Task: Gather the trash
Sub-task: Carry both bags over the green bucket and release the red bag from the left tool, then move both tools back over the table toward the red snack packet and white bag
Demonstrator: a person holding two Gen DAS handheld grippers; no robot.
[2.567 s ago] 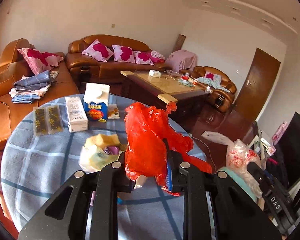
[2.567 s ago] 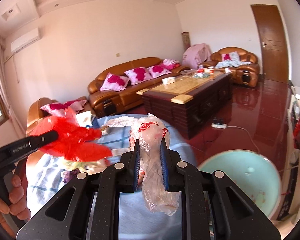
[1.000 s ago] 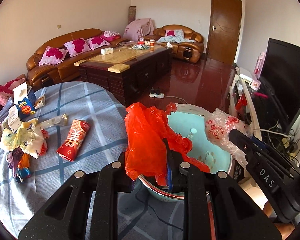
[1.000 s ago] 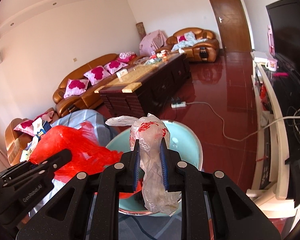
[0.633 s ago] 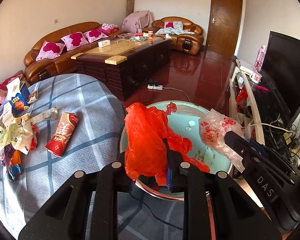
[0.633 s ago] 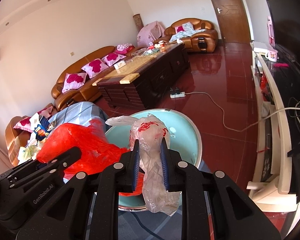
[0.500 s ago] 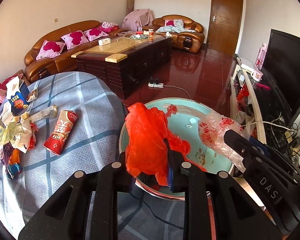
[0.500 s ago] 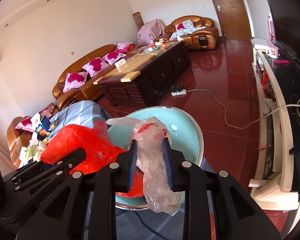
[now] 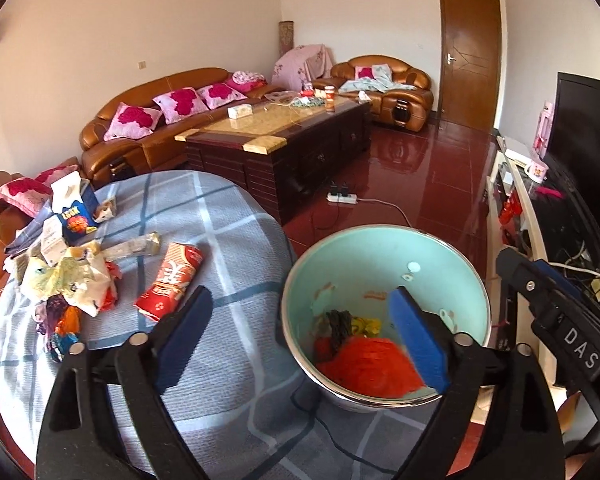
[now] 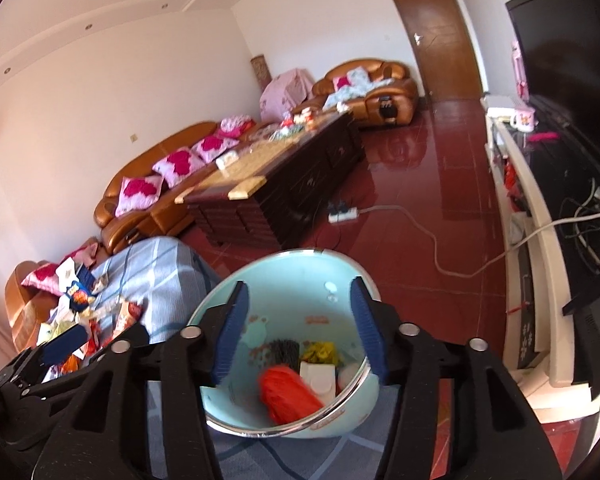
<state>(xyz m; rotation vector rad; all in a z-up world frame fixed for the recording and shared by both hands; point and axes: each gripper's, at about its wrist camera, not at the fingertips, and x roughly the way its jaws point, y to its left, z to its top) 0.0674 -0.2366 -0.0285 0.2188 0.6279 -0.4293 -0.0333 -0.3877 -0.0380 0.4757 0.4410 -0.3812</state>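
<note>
A: What sits nearest the cameras?

B: The left gripper [image 9: 300, 320], its jaws just opened and spread wide with nothing between them, and the right gripper [image 10: 300, 334], jaws also just opened, spread and empty. Both hang over the round pale-green enamel basin [image 9: 452, 276], which sits just off the edge of the round table under a grey-blue checked cloth [image 9: 228, 240].

A: And the trash?

B: The crumpled red plastic bag [image 9: 370, 366] lies in the bottom of the basin, apart from both sets of pads. Beside it in the right wrist view are a white square piece [image 10: 318, 376] and a yellow wrapper [image 10: 320, 350]. The clear bag I cannot pick out for certain.

A: Anything left on the table?

B: A red flattened paper packet [image 9: 172, 280] lies just left of the basin, then a heap of crumpled yellowish wrappers [image 9: 74, 284], then a blue-and-white tissue box [image 9: 76, 206] at the far edge.

A: Further out?

B: A dark wooden coffee table [image 9: 284, 148] stands beyond, a white power strip [image 9: 342, 198] on the red floor beside it, then a brown leather sofa with pink cushions [image 9: 156, 120] along the wall. A black television [image 9: 580, 152] stands to the right.
</note>
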